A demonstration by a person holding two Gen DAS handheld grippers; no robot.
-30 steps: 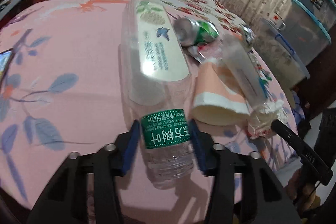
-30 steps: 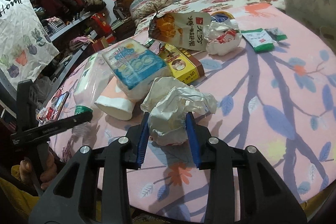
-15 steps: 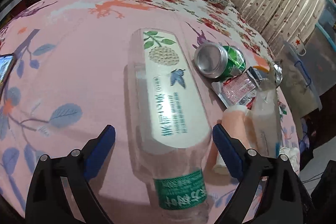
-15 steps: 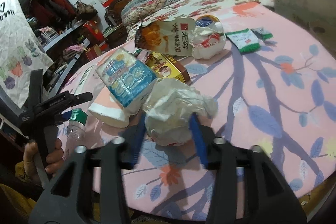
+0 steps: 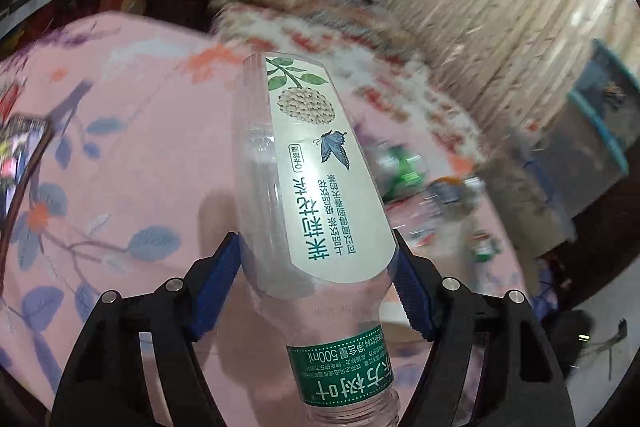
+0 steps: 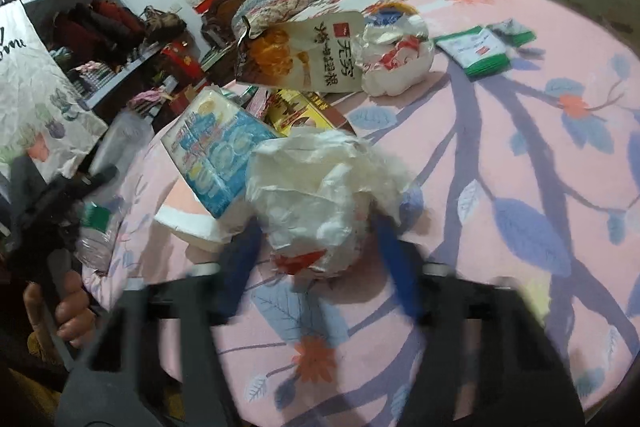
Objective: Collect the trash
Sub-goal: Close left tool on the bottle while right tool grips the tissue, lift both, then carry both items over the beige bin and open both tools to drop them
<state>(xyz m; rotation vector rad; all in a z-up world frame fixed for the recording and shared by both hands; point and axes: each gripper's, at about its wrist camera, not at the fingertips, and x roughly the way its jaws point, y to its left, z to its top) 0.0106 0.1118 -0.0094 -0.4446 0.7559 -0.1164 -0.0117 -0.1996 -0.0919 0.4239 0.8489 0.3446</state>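
In the left wrist view, the left hand-held gripper point(image 5: 316, 283) has its blue pads against both sides of a clear plastic bottle point(image 5: 312, 187). Its jaws are closing on the bottle, which points its base away from the camera, above the pink flowered counter point(image 5: 120, 147). A green can point(image 5: 404, 167) lies blurred behind it.

In the right wrist view, the right hand-held gripper point(image 6: 320, 259) is blurred. Its jaws are closing, with a crumpled white plastic bag point(image 6: 320, 191) between them on the counter. I cannot tell if the pads press it. Just beside the bag is a blue tissue pack point(image 6: 216, 155). A snack bag point(image 6: 304, 55) lies farther back.
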